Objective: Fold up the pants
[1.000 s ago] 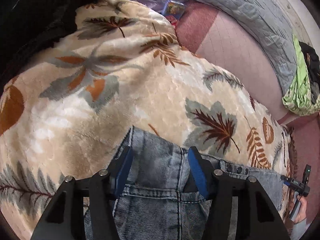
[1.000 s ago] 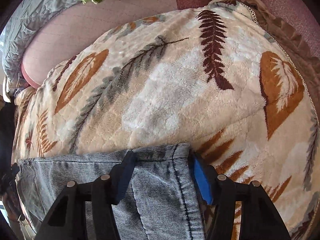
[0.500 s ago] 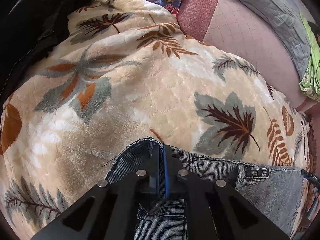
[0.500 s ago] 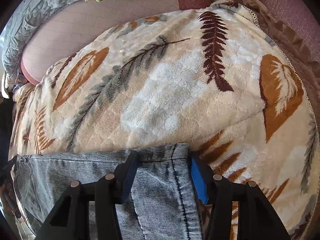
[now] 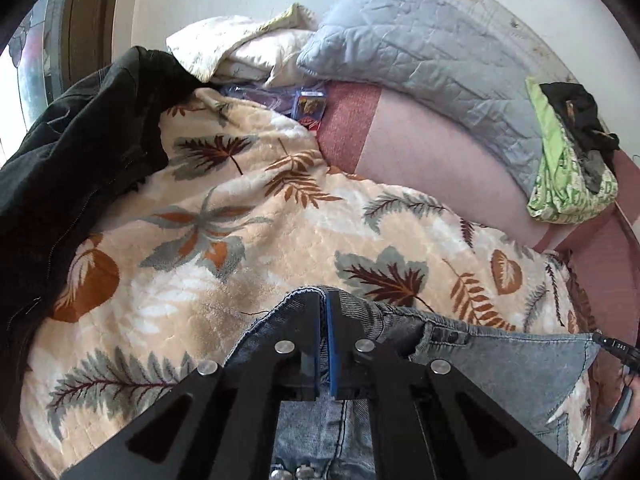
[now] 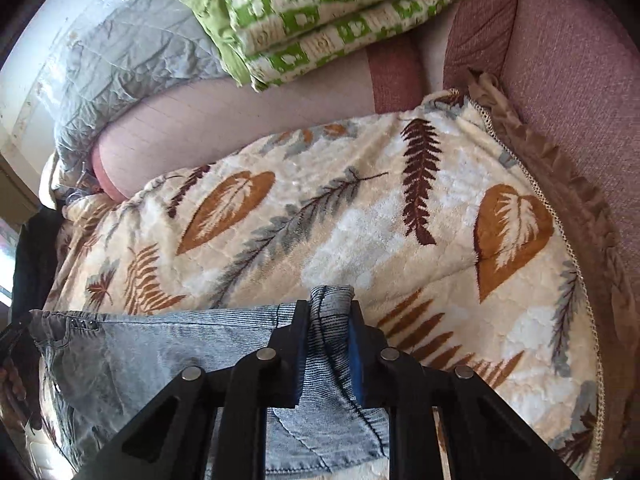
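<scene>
Both grippers point(image 5: 323, 300) point(image 6: 329, 312) newly clamped, jeans point(image 6: 160, 344) lifted

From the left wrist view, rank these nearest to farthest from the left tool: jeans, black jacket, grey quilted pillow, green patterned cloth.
1. Jeans, clamped in the left tool.
2. Black jacket, far left.
3. Green patterned cloth, far right, and grey quilted pillow, upper right against the wall: too close to call.

Faded blue denim pants point(image 5: 500, 364) (waistband studs showing), stretched sideways over the leaf-print blanket, corners pinched up.
</scene>
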Demonstrator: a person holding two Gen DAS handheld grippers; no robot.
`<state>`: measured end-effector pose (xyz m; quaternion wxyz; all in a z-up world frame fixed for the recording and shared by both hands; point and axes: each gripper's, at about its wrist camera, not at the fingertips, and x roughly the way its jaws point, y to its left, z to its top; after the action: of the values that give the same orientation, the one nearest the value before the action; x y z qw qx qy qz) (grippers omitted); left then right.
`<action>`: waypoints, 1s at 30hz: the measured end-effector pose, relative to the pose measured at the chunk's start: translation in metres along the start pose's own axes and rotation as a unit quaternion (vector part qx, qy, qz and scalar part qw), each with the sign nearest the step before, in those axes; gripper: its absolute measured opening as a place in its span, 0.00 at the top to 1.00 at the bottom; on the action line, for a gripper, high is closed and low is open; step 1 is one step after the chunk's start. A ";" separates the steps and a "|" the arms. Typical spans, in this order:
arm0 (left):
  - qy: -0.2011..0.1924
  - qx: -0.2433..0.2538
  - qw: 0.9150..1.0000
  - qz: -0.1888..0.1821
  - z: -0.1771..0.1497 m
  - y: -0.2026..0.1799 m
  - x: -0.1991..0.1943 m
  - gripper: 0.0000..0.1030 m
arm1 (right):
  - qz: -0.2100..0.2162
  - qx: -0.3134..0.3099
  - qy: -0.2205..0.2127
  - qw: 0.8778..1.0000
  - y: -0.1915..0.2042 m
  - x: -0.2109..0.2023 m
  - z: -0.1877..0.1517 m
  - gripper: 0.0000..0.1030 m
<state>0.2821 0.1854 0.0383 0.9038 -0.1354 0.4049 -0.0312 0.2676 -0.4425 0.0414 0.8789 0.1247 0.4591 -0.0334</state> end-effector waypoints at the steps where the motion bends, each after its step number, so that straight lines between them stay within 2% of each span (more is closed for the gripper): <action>1: -0.007 0.003 1.000 -0.006 -0.004 -0.002 -0.013 0.98 | 0.003 0.000 -0.008 1.000 0.001 -0.011 -0.004 0.82; 6: -0.039 0.011 0.998 -0.044 -0.027 -0.005 -0.074 0.98 | 0.015 0.004 -0.037 0.999 -0.005 -0.059 -0.030 0.82; 9: -0.053 0.019 0.996 -0.063 -0.056 -0.001 -0.110 0.98 | 0.023 -0.005 -0.056 0.998 -0.008 -0.084 -0.058 0.82; 13: -0.051 0.012 0.995 -0.083 -0.111 0.021 -0.147 0.98 | 0.051 -0.011 -0.076 0.996 -0.022 -0.119 -0.121 0.82; 16: -0.016 0.011 0.996 -0.086 -0.158 0.043 -0.153 0.98 | 0.059 -0.016 -0.072 0.996 -0.037 -0.131 -0.185 0.81; 18: 0.037 0.014 0.996 -0.086 -0.184 0.058 -0.143 0.97 | 0.067 -0.028 -0.035 0.997 -0.047 -0.120 -0.225 0.77; 19: 0.070 0.012 0.994 -0.081 -0.195 0.067 -0.135 0.95 | 0.069 -0.037 0.009 0.997 -0.050 -0.107 -0.244 0.71; 20: 0.092 0.010 0.994 -0.063 -0.204 0.075 -0.130 0.94 | 0.066 -0.036 0.050 0.996 -0.056 -0.095 -0.261 0.61; 21: 0.102 0.010 0.994 -0.041 -0.209 0.081 -0.128 0.94 | 0.065 -0.027 0.074 0.995 -0.062 -0.087 -0.275 0.56; 22: 0.108 0.010 0.994 -0.023 -0.210 0.086 -0.128 0.94 | 0.067 -0.012 0.080 0.994 -0.070 -0.086 -0.284 0.50; 23: 0.103 0.008 0.995 -0.008 -0.209 0.089 -0.133 0.94 | 0.072 0.009 0.077 0.994 -0.078 -0.089 -0.288 0.44; 25: 0.073 -0.001 0.997 -0.002 -0.196 0.090 -0.147 0.93 | 0.077 0.049 0.047 0.995 -0.094 -0.104 -0.286 0.40; 28: 0.044 0.012 0.999 -0.013 -0.178 0.071 -0.157 0.90 | 0.083 0.101 0.012 0.991 -0.109 -0.116 -0.262 0.37; 30: 0.041 0.029 0.998 -0.030 -0.172 0.047 -0.153 0.81 | 0.103 0.120 0.002 0.987 -0.112 -0.114 -0.241 0.37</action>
<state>0.0494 0.2179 0.0270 0.8886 -0.1200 0.4363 -0.0758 -0.0104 -0.4970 -0.0189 0.8552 0.2762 0.4386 0.0021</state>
